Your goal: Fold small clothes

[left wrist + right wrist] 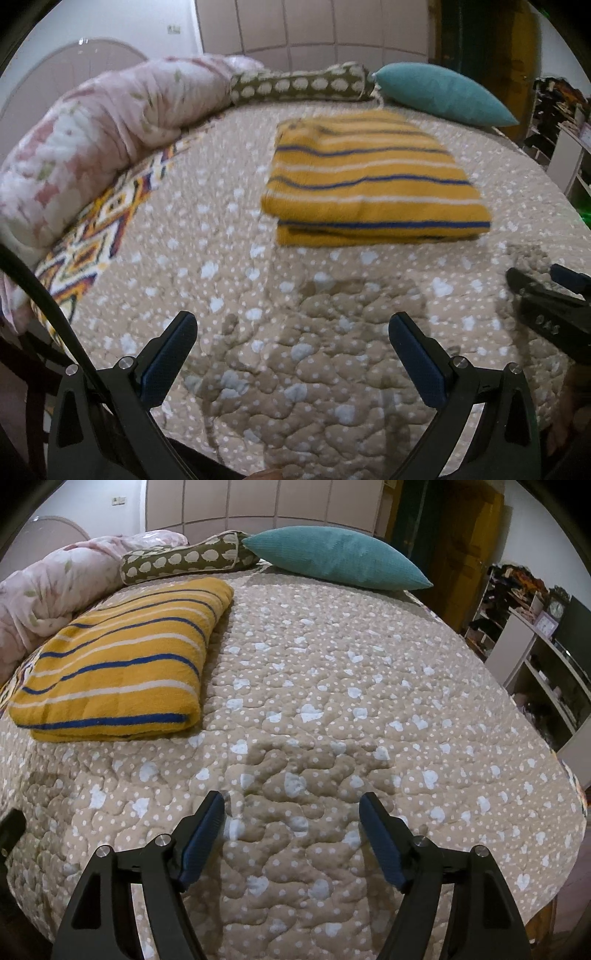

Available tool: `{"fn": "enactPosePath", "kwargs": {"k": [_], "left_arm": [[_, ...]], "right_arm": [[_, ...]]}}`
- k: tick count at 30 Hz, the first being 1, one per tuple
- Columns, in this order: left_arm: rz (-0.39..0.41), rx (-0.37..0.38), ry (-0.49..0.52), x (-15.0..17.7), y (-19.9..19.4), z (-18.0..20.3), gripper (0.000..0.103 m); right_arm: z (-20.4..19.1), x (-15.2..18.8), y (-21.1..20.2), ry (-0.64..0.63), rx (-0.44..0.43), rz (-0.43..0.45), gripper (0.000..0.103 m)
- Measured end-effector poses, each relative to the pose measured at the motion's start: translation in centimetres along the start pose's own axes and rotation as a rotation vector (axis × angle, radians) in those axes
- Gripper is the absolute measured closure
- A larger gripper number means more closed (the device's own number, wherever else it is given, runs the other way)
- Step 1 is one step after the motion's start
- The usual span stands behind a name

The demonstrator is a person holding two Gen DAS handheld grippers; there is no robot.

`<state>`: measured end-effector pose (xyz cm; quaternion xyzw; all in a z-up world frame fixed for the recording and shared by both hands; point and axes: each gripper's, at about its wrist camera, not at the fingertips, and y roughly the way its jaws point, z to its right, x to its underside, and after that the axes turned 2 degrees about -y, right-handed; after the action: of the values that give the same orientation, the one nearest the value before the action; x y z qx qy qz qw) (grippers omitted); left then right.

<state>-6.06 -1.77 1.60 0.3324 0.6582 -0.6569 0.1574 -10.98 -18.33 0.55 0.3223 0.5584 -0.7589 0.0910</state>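
Note:
A yellow cloth with blue and white stripes [369, 181] lies folded in a neat rectangle on the beige dotted quilt [221, 258]. It also shows in the right wrist view [122, 664] at the left. My left gripper [291, 328] is open and empty, above the quilt, short of the cloth. My right gripper [291, 808] is open and empty over bare quilt [369, 701], to the right of the cloth. The right gripper also shows in the left wrist view [546, 295] at the right edge.
A pink floral duvet [92, 140] is bunched along the left. A brown spotted bolster [299, 85] and a teal pillow [443, 92] lie at the head of the bed. Shelves [535, 646] stand beyond the bed's right edge.

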Motion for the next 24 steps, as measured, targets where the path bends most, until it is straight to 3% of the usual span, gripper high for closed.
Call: {"fn": "enactPosePath", "kwargs": {"k": [6, 24], "left_arm": [[0.014, 0.009, 0.052, 0.1, -1.3, 1.2, 0.000], [-0.024, 0.016, 0.062, 0.3, -0.6, 1.3, 0.000]], "right_arm": [[-0.3, 0.3, -0.5, -0.021, 0.000, 0.002, 0.024], [-1.6, 0.4, -1.3, -0.078, 0.044, 0.018, 0.024]]}}
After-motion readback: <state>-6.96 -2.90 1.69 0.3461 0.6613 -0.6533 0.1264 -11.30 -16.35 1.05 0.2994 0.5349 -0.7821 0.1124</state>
